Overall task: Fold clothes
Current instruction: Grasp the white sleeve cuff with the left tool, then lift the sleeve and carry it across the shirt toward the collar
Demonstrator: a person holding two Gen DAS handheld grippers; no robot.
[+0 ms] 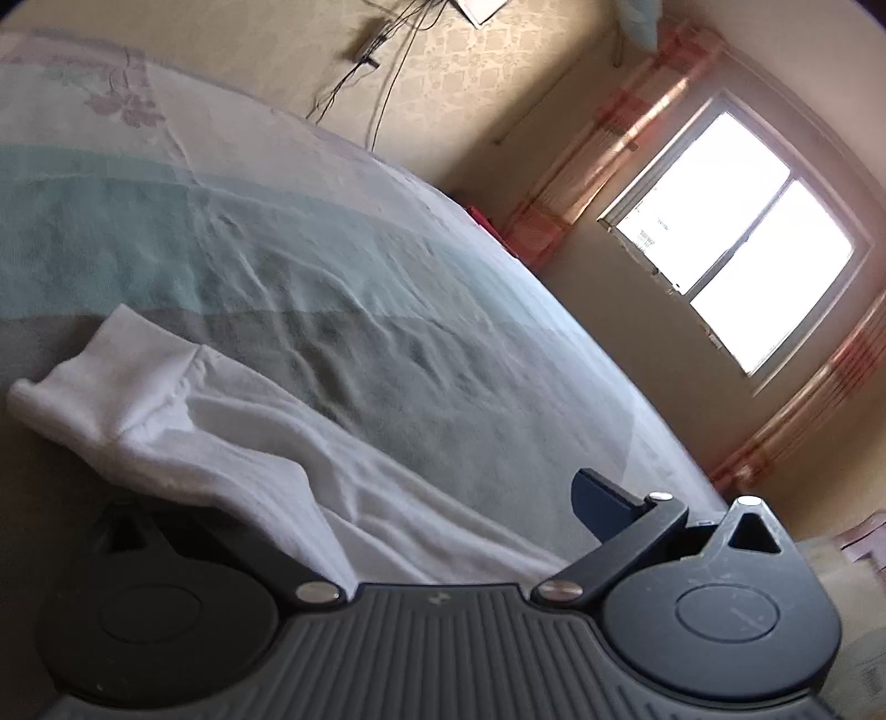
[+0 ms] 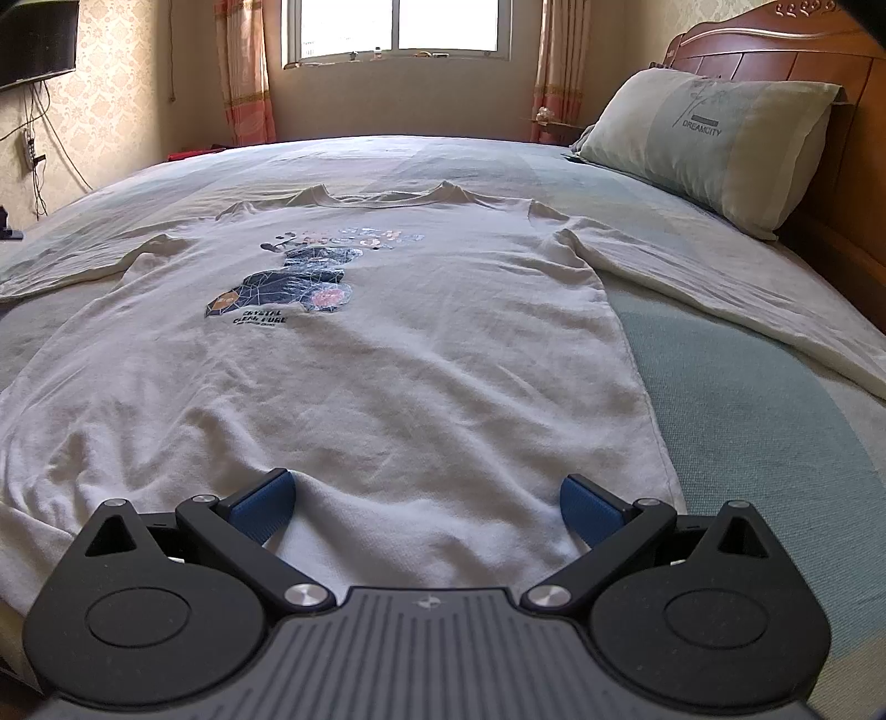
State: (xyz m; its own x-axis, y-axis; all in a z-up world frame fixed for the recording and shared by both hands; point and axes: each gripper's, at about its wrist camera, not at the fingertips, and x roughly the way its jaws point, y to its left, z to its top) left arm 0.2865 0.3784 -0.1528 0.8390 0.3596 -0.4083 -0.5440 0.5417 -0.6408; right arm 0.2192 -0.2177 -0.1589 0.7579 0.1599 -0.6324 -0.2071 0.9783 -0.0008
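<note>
Here, in the right wrist view, the right tool [image 2: 426,507] sits low over the hem of the white long-sleeved shirt [image 2: 387,360], its two blue pads [image 2: 263,507] spread wide and released, with shirt fabric lying between them. The shirt lies flat, front up, on the bed [image 2: 747,421]; a dark graphic print [image 2: 288,285] shows on the chest, with lettering under it. One sleeve [image 2: 720,288] runs out to the right across the green-and-white bedsheet, the other towards the left edge. Beyond the collar, a pale green pillow [image 2: 714,138] leans against the wooden headboard [image 2: 775,55]. A window [image 2: 396,27] with orange curtains closes the far wall.

In the left wrist view, the frame is tilted. Only one dark pad [image 1: 603,501] of the left tool [image 1: 387,498] is visible; the other side is covered by a white cuffed sleeve [image 1: 138,387] draped over it. Whether this tool grips the cloth cannot be told. Past it lie the sheet and a bright window [image 1: 736,243].
</note>
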